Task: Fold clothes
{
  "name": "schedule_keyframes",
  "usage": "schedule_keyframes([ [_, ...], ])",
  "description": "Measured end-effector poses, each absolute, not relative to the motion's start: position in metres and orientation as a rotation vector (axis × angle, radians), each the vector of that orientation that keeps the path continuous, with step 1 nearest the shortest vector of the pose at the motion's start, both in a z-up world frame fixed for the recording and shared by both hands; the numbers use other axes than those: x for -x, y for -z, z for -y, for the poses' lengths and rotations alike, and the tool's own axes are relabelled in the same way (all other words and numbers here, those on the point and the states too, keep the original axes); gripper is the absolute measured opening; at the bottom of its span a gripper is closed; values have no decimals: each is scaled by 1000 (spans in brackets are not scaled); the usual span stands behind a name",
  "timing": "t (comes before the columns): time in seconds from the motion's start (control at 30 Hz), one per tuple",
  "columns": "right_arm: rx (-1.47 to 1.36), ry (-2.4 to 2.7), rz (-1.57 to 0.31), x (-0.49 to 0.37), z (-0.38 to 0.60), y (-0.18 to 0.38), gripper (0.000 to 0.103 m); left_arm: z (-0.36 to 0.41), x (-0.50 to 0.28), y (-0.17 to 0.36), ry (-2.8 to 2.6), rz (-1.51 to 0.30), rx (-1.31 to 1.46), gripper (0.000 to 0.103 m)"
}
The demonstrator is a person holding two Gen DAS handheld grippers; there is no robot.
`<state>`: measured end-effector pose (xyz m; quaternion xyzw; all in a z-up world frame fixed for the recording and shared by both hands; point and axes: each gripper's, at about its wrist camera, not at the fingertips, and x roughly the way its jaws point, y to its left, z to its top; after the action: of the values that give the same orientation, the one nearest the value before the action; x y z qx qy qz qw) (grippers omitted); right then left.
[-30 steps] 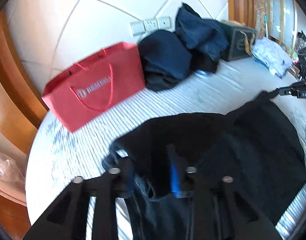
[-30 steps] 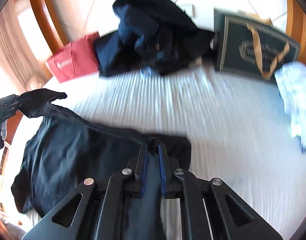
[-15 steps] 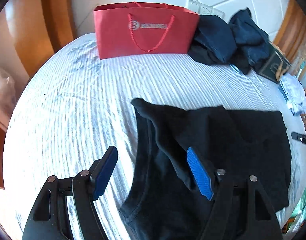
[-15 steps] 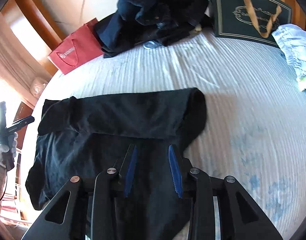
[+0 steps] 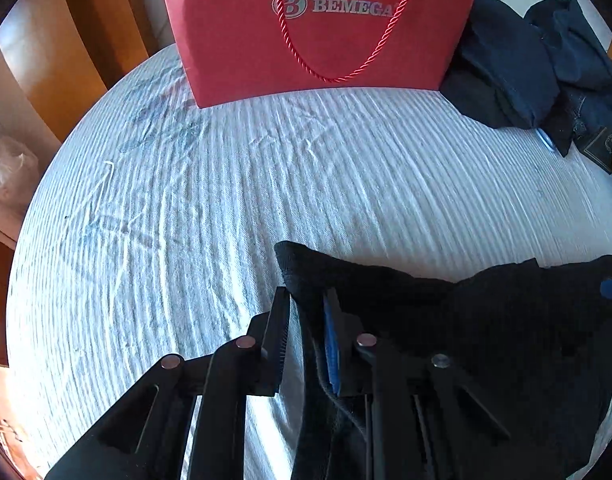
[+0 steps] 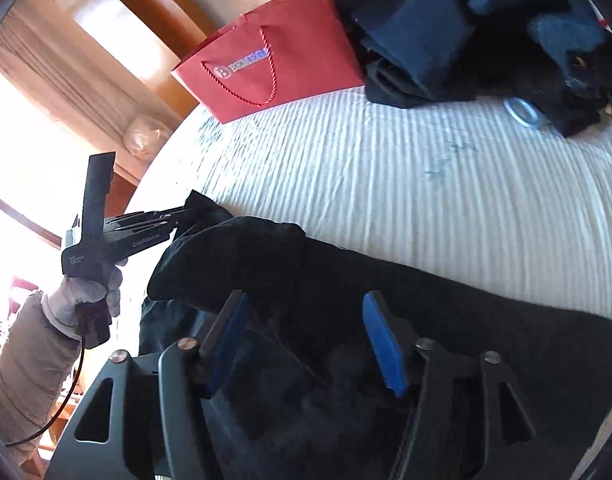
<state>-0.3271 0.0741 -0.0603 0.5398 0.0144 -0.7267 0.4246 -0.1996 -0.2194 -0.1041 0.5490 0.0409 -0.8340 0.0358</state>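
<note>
A black garment point(image 5: 445, 312) lies on the white striped bed, partly folded, and also shows in the right wrist view point(image 6: 385, 300). My left gripper point(image 5: 306, 320) is shut on the garment's left corner; in the right wrist view point(image 6: 186, 214) the same gripper holds that corner just above the bed. My right gripper point(image 6: 306, 328) is open, its blue pads on either side of a raised fold of the black garment, not clamping it. A blue pad of it peeks in at the left wrist view's right edge point(image 5: 611, 290).
A red paper bag point(image 5: 317, 28) stands at the bed's far edge, also in the right wrist view point(image 6: 274, 64). Beside it lies a pile of dark blue clothes point(image 5: 537, 64) point(image 6: 485, 32). A wooden frame point(image 5: 66, 60) borders the bed on the left.
My left gripper has closed from wide open onto the garment's left corner. My right gripper has opened wider and swung left over the garment.
</note>
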Motion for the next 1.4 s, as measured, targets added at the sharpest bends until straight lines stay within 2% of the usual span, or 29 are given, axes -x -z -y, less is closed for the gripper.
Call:
schedule_keyframes([
  [0.1,-1374,1786,-70,335,-41,72,62,227,198,109,2586,-167,-1677,24],
  [0.17,-1396,1771,-87,339,-24,82,62,232,196,110,2591,-152,-1663,45],
  [0.23,-1420,1765,-124,341,-10,94,61,236,194,110,2592,-145,-1654,47],
  [0.27,-1420,1767,-151,340,-5,98,56,237,194,110,2592,-146,-1654,47],
  [0.33,-1386,1780,-208,333,2,101,20,236,194,109,2588,-138,-1656,47],
  [0.37,-1341,1776,-209,327,2,95,9,235,195,109,2584,-123,-1659,47],
  [0.4,-1294,1765,-194,320,-2,87,4,233,195,108,2579,-108,-1662,47],
  [0.5,-1177,1640,-181,288,-20,57,4,234,198,105,2564,-109,-1680,47],
  [0.57,-1179,1519,-253,260,-32,49,4,236,194,94,2568,-133,-1675,49],
  [0.6,-1197,1486,-292,248,-41,51,8,237,191,87,2572,-147,-1671,51],
  [0.67,-1237,1467,-321,230,-62,58,28,235,180,68,2613,-153,-1654,62],
  [0.7,-1251,1471,-314,225,-73,61,55,233,175,58,2637,-154,-1645,64],
  [0.73,-1265,1487,-296,222,-87,63,69,230,168,49,2659,-143,-1640,66],
  [0.9,-1334,1707,-122,238,-167,62,68,207,139,31,2732,-124,-1655,67],
  [1.1,-1432,2089,45,292,-281,46,68,163,120,58,2751,-85,-1762,67],
  [1.3,-1531,2234,224,346,-342,41,52,138,120,101,2652,70,-1806,67],
  [1.4,-1575,2197,229,362,-333,53,50,134,124,108,2621,130,-1755,67],
])
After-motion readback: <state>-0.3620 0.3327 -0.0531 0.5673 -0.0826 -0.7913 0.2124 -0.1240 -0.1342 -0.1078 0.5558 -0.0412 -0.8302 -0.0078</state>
